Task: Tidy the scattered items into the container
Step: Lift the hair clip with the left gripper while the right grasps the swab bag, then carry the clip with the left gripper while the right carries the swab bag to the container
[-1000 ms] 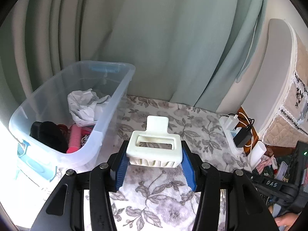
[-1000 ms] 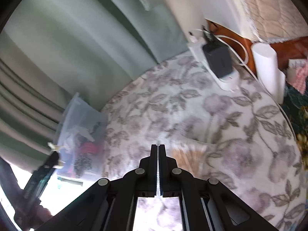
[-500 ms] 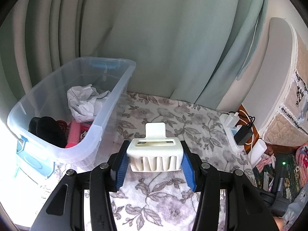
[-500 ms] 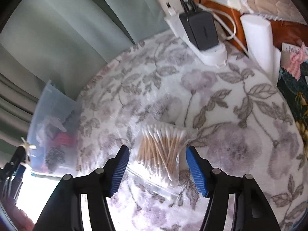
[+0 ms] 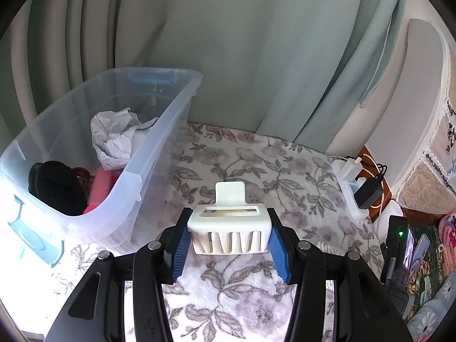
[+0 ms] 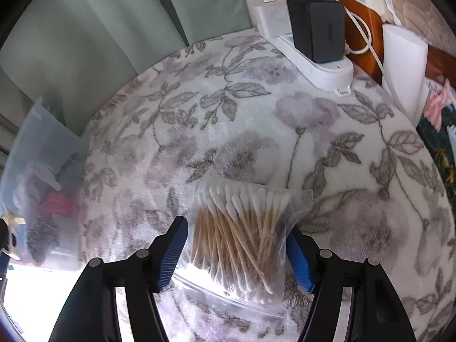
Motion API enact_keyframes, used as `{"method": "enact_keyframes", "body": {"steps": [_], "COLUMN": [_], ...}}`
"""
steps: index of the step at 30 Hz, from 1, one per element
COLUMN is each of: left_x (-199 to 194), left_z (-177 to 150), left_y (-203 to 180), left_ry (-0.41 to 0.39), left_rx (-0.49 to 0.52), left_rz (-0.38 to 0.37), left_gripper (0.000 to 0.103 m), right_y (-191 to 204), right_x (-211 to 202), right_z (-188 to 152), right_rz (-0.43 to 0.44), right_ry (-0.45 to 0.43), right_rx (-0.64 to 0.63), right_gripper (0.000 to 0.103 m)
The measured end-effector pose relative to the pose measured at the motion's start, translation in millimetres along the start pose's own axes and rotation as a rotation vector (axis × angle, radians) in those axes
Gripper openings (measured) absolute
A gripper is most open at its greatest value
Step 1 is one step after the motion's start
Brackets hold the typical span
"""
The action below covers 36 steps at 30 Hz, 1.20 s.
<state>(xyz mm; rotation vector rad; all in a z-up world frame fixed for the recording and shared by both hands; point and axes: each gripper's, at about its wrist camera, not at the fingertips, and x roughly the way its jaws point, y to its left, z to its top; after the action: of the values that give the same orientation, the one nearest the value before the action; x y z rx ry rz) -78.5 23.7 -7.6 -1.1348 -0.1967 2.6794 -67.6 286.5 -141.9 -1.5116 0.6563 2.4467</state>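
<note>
White slotted holder [image 5: 229, 232] sits pinched in the left claw [image 5: 229, 249] beside the clear bin [image 5: 159, 131] — the right claw [image 6: 236, 252], opening, straddles a cotton-swab bag [image 6: 242, 228] on floral cloth [image 6: 256, 114].

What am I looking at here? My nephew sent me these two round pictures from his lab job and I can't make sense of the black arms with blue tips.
There is no robot arm: a person holds a hand tool with two fingers in each hand, and each tool carries a wide-angle camera looking along those fingers.

The left tool's picture shows the left gripper shut on a white slotted plastic holder, beside a clear storage bin holding crumpled paper and dark and pink items.

The right tool's picture shows the right gripper, its jaws opening, with a clear bag of cotton swabs between them, lying on the floral cloth. Whether the blue pads touch the bag I cannot tell. At the back is a white power strip with a black charger.
</note>
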Motion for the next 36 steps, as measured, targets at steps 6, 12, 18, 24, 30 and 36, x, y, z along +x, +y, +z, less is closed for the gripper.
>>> {"method": "enact_keyframes", "body": {"steps": [6,12,18,24,30,36], "left_x": [-4,-20,-45,-76,-110,-139], "left_z": [1,5,11,19,29,37], "left_y": [5,11,18,26,41,75], "left_ry": [-0.008,-0.043,-0.101,-0.177,-0.274,-0.361], "left_rx": [-0.016,-0.038,-0.051,-0.070,-0.094,-0.162], "left_rz": [-0.014,-0.029,-0.044,-0.061,-0.070,-0.047], "left_gripper": [0.052,0.052,0.052,0.052,0.052,0.052], "right_y": [-2,-11,-7,12,51,111], "right_x": [-2,-11,-36,-83,-136,-185], "right_z": [-3,-8,-11,0,7,6], "right_rz": [-0.020,0.010,0.048,0.121,0.220,0.331], "right_ry": [0.007,0.028,0.000,-0.092,-0.207,-0.314], "right_rx": [-0.004,0.034,0.041,0.017,-0.050,-0.176], "right_gripper": [0.060,0.048,0.047,0.047,0.047,0.047]}}
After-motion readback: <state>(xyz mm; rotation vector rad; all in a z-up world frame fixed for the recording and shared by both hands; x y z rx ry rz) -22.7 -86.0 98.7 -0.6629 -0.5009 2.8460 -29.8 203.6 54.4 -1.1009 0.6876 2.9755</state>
